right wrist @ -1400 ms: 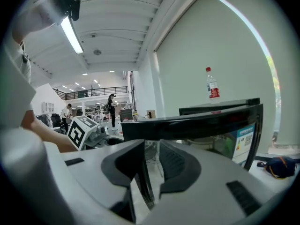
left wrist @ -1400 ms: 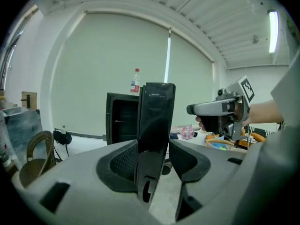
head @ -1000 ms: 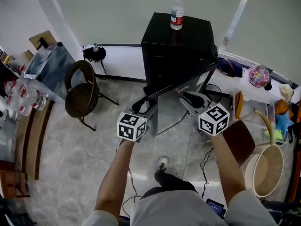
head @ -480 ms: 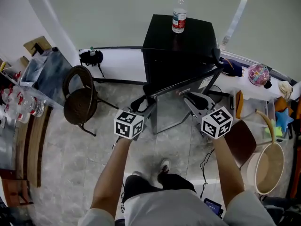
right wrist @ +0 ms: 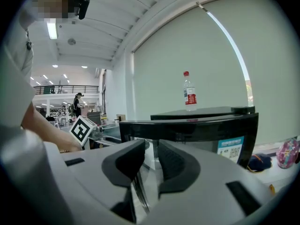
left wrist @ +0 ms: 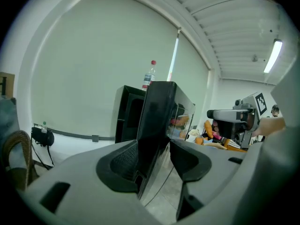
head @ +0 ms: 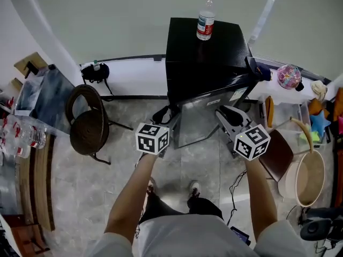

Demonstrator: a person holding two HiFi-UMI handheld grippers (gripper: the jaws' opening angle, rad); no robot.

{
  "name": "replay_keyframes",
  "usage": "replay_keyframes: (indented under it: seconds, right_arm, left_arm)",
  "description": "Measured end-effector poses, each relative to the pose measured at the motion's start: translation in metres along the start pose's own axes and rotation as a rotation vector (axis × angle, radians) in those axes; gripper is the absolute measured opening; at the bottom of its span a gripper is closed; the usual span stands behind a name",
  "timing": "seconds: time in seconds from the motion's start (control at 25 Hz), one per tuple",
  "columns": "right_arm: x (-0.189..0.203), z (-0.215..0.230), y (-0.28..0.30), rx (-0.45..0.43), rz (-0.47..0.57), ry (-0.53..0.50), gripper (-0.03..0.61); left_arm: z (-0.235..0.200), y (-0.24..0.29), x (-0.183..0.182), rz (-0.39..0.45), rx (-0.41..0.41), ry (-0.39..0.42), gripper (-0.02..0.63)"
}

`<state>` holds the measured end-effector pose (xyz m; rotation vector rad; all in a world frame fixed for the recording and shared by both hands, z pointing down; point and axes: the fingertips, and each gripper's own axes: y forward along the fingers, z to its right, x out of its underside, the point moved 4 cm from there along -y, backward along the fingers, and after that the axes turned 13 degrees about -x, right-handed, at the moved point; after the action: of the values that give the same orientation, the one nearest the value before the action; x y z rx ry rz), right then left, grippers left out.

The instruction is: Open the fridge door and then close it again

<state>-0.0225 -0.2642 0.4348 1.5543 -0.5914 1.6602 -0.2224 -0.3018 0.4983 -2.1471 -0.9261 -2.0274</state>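
Glossy black fridge (plastic bottle)

The fridge is a small black cabinet standing upright on the floor, close in front of the pale wall. Its door has a black rim, a glossy grey mirror-like front and a small label near one top corner. It is ajar, hinged on the right in the head view, with the free left edge swung out away from the wall.

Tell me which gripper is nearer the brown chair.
Left. The left gripper, jaws just opening astride the fridge door, is at its edge toward the chair; the right gripper is before the door's face, farther off.
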Motion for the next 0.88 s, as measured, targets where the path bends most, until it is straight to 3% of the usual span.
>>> replay_keyframes:
  seconds: [0.4, 0.68, 0.88]
  right_arm:
    - [-0.011, 0.014, 0.024, 0.115, 0.017, 0.034, 0.086]
    - [-0.019, 0.027, 0.034, 0.150, 0.022, 0.050, 0.087]
    - [-0.020, 0.033, 0.036, 0.162, 0.016, 0.052, 0.086]
  left_arm:
    - [-0.030, 0.035, -0.018, -0.026, 0.097, 0.051, 0.206]
    - [-0.038, 0.051, -0.031, 0.010, 0.082, 0.150, 0.196]
    - [-0.044, 0.058, -0.034, 0.025, 0.115, 0.152, 0.192]
